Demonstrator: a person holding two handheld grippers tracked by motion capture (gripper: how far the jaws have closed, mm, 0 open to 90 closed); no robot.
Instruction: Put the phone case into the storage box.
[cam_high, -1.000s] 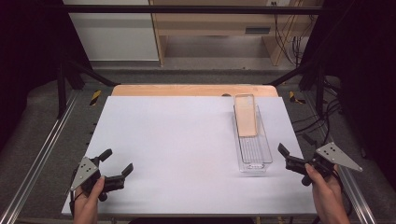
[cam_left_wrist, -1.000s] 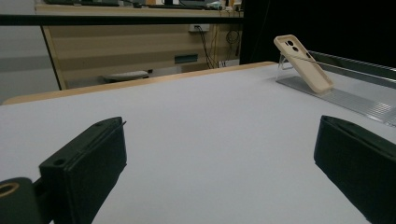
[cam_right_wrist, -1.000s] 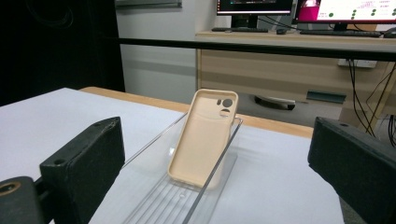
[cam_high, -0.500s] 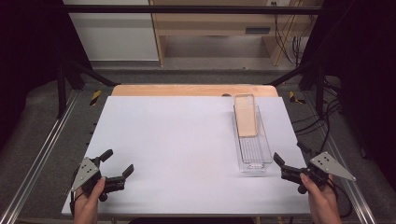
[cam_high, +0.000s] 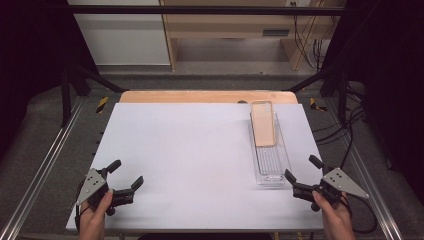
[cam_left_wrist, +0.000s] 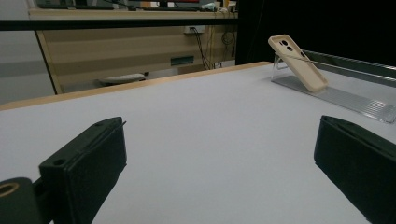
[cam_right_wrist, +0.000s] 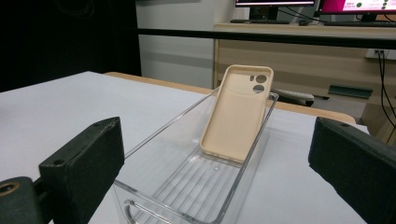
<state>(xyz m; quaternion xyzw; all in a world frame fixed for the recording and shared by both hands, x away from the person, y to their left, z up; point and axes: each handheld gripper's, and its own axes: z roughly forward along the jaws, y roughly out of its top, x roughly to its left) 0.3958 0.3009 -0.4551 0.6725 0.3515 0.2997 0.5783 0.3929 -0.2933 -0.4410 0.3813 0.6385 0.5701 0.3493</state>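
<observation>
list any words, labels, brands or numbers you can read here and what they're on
None can be read.
Phone case: plain beige, no brand or print visible.
Clear tray: no label visible.
Monitors at the far desk in the right gripper view: coloured marks, too small and blurred to read.

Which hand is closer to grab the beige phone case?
Right. The right gripper sits open beside the clear plastic tray holding the beige phone case; the left gripper is across the table.
</observation>
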